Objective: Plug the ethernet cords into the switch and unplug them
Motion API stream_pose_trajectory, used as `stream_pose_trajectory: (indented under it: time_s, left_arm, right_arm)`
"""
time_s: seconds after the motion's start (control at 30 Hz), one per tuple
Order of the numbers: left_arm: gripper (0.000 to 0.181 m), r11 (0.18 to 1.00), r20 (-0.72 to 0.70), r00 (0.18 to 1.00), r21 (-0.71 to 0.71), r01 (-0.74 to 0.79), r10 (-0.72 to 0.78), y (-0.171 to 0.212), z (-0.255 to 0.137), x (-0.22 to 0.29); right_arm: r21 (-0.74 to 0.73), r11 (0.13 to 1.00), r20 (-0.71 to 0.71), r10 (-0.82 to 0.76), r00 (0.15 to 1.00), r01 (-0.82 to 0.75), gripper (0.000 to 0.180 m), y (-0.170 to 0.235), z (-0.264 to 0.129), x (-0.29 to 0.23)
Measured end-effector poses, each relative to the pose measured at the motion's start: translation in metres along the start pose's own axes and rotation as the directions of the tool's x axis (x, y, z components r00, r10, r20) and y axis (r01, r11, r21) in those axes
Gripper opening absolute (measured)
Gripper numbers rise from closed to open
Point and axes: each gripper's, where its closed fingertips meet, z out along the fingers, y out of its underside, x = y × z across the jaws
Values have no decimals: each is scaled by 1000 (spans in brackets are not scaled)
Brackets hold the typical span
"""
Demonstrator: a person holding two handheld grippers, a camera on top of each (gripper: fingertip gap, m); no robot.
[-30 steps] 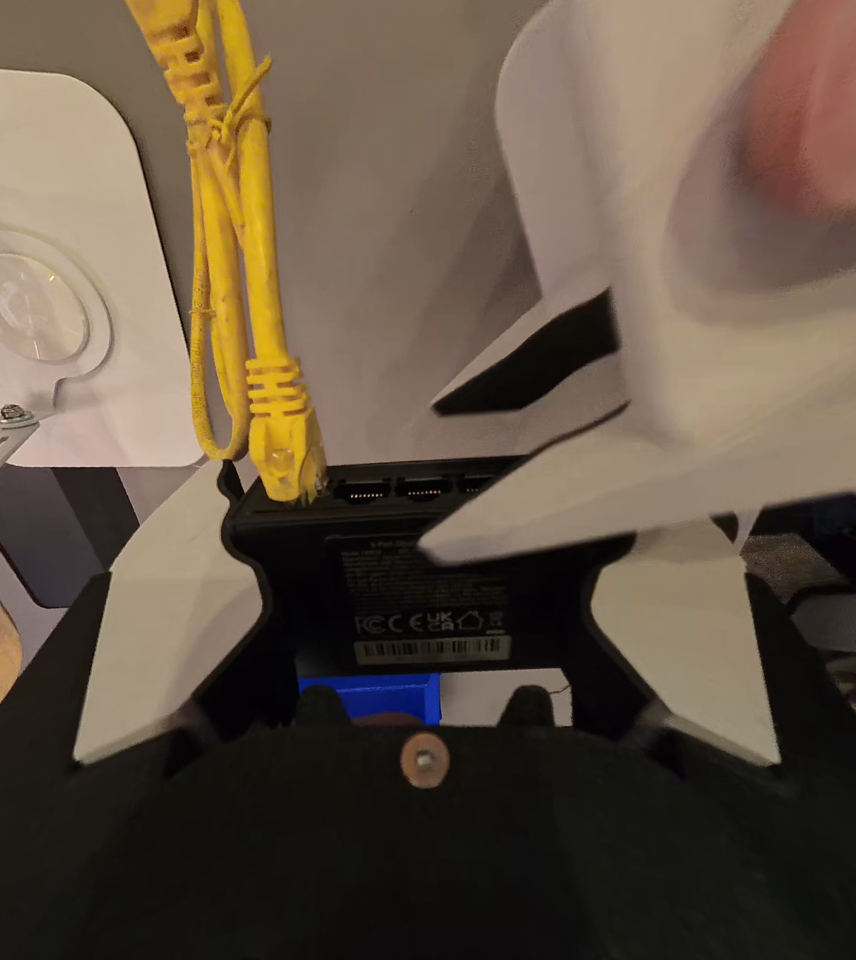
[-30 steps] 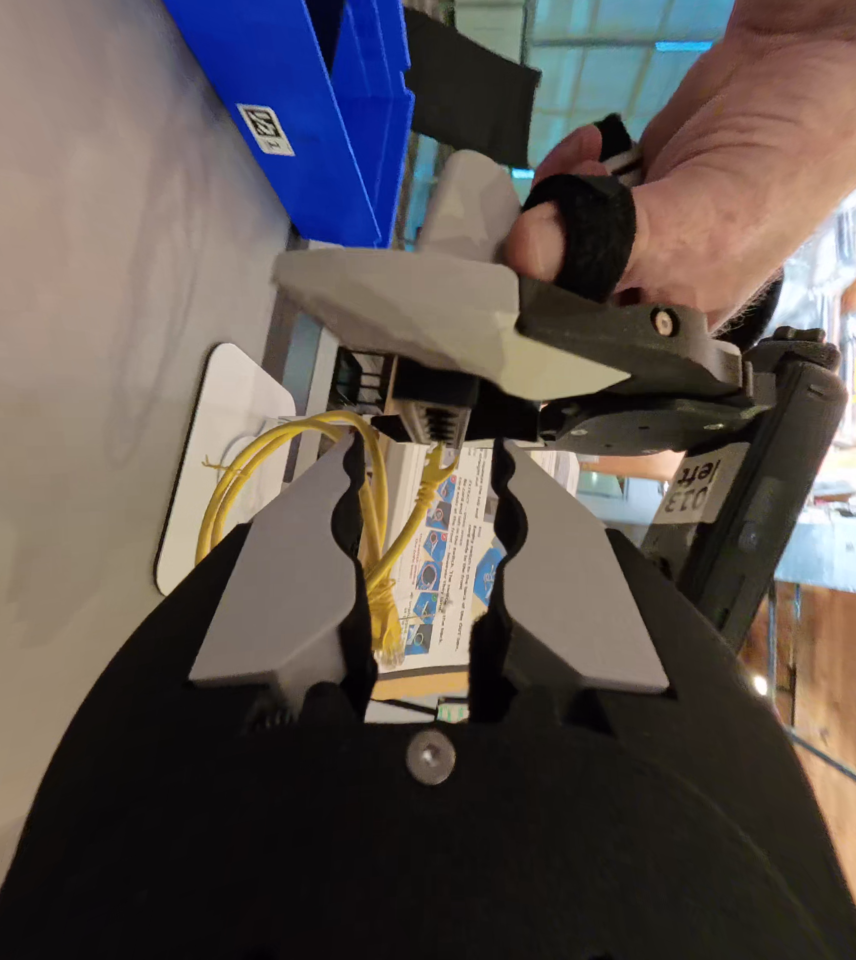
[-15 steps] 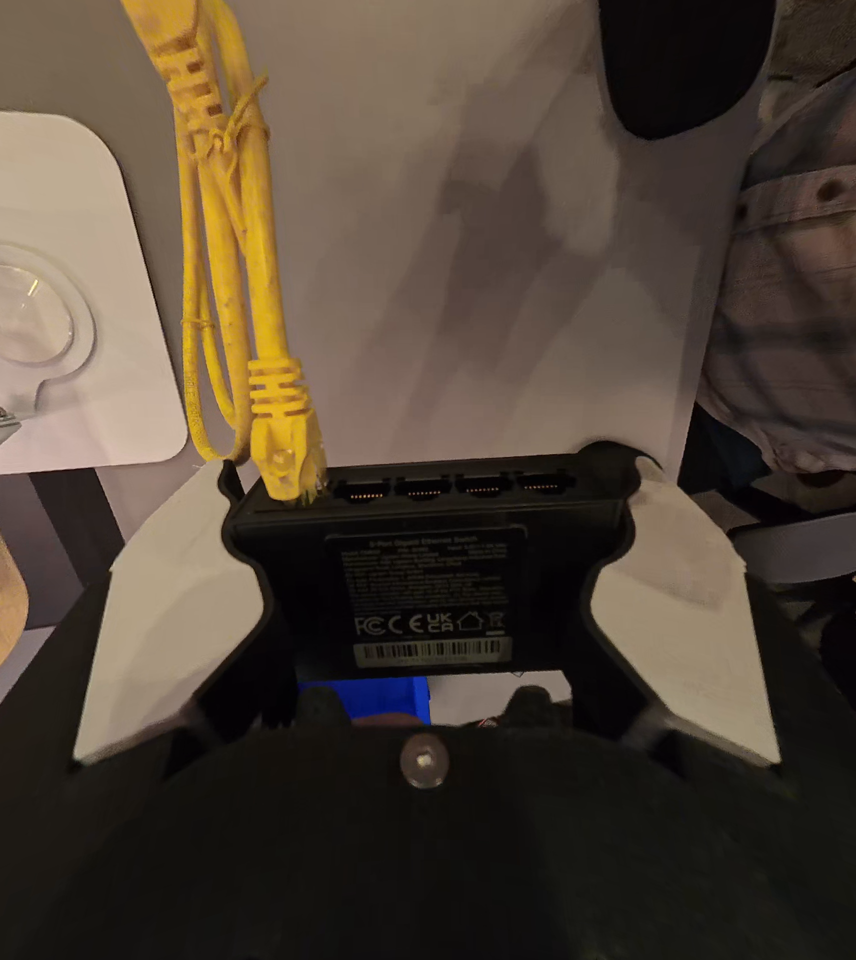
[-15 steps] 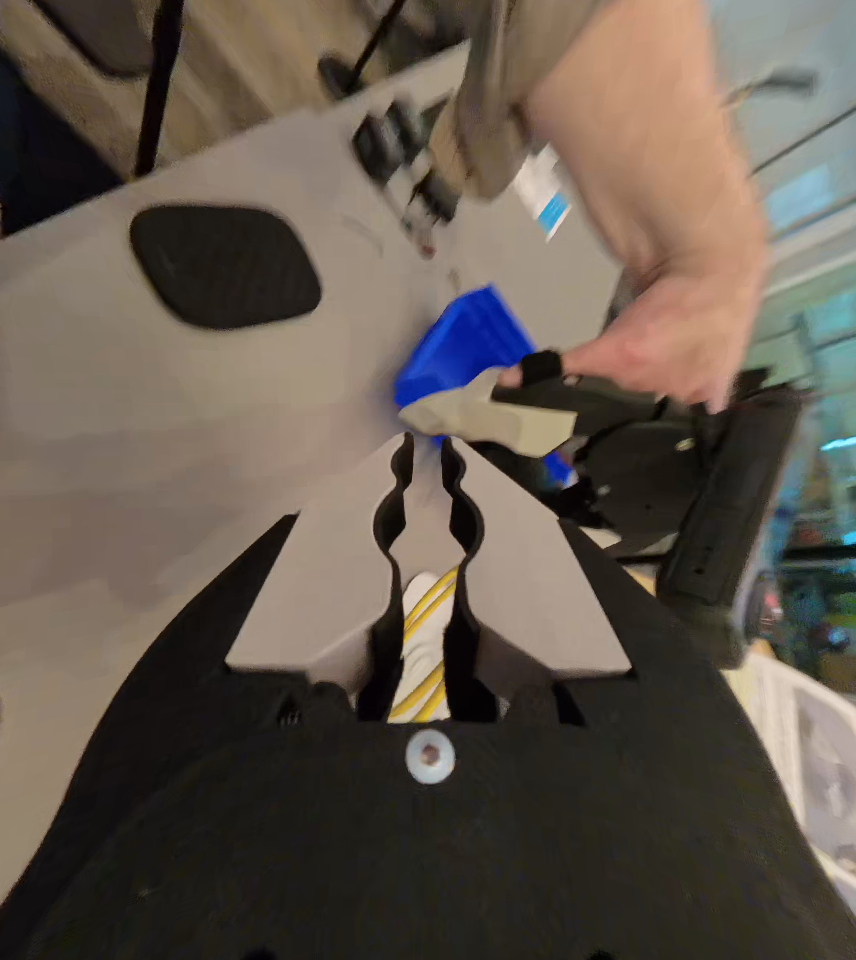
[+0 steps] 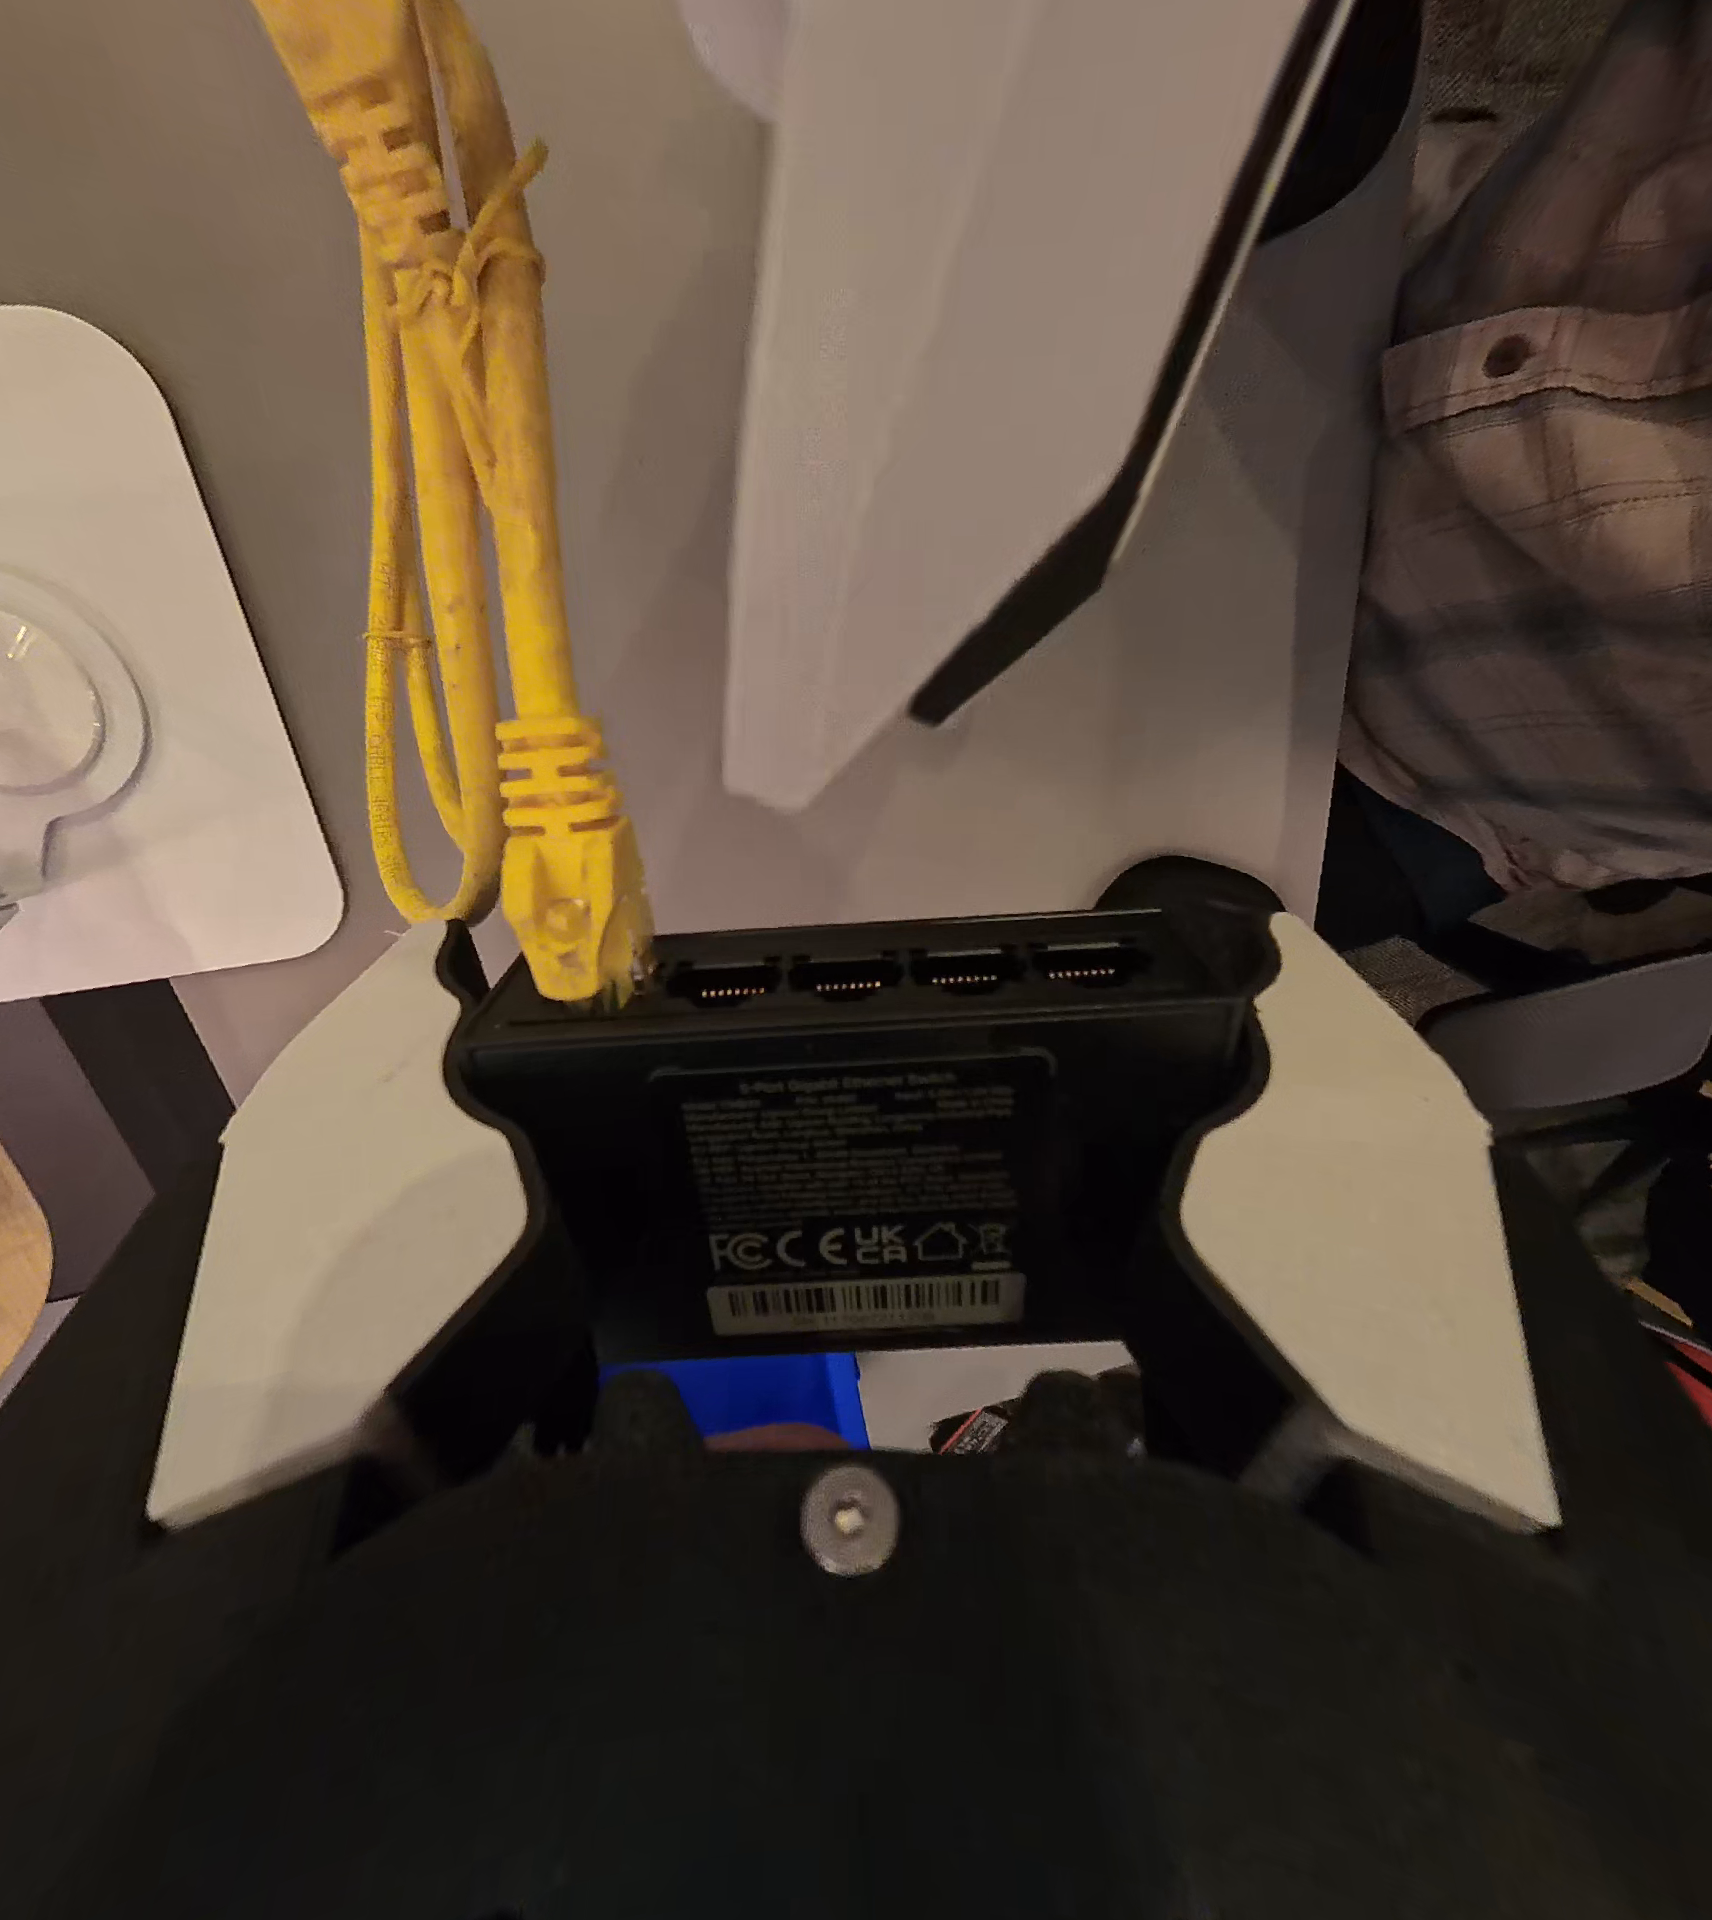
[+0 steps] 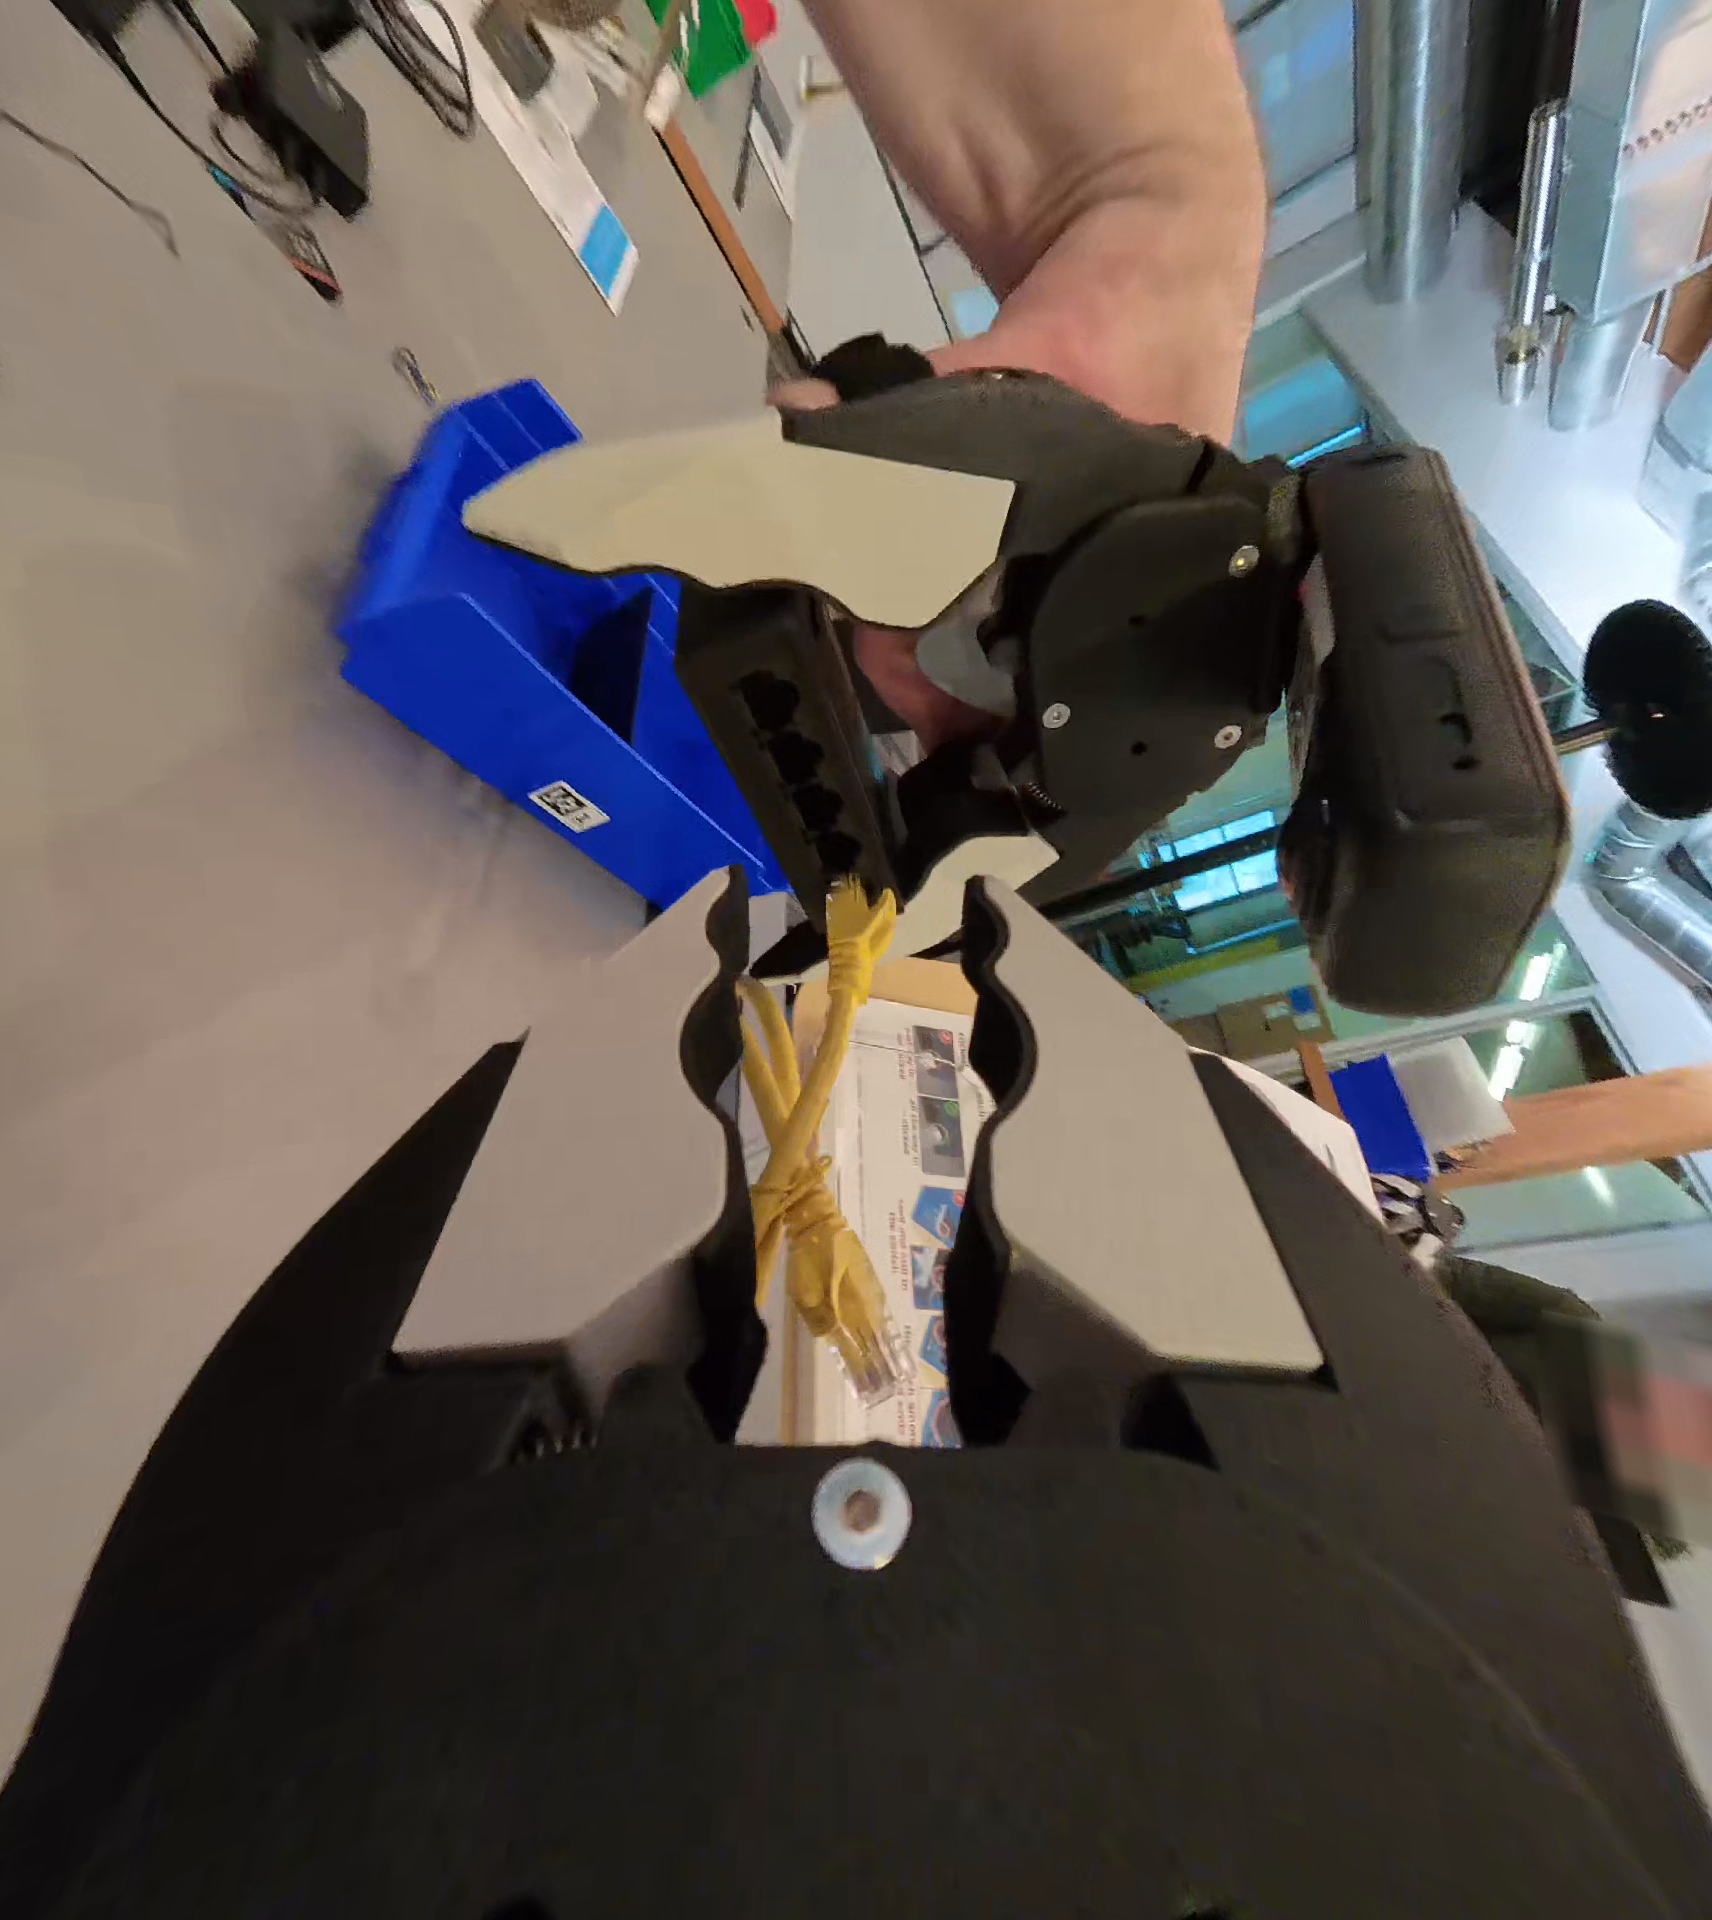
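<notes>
- Grey tabletop (image 6: 156,935) carries a blue bin (image 6: 509,665).
- Left gripper (image 5: 852,997) clamps the switch (image 5: 852,1174); yellow cord (image 5: 561,831) occupies its end port.
- Right gripper (image 6: 852,925) stands spread, empty.

The black ethernet switch (image 5: 852,1122) is held off the desk between the fingers of the left tool (image 5: 852,997), label side facing the camera, its row of five ports facing away. A yellow ethernet cord (image 5: 509,540) is plugged into the port at the left end; the other four ports are open. The cord is looped and bound with a yellow tie. In the right wrist view its free plug (image 6: 867,1351), clear-tipped, lies between the parted fingers of the right tool (image 6: 852,914), unclamped.
</notes>
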Motion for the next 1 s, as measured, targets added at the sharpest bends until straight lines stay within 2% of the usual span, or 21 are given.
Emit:
stream_pose_trajectory:
  time_s: [0.33, 0.63, 0.83, 1.0]
  left_arm:
    - [131, 999, -11, 1000, -41, 6, -7, -5, -8, 12]
    - [131, 996, -5, 1000, -90, 23, -24, -3, -4, 21]
    - [131, 997, -6, 1000, -76, 7, -7, -7, -1, 24]
    - [130, 998, -38, 999, -61, -16, 14, -12, 0, 31]
  right_arm:
    - [-63, 995, -24, -76, 997, 74, 22, 3, 1, 0]
    - [-111, 985, -25, -135, 991, 131, 26, 1, 12, -4]
    - [-43, 998, -9, -49, 999, 49, 25, 8, 12, -4]
    - [132, 990, 32, 52, 998, -55, 22, -1, 7, -5]
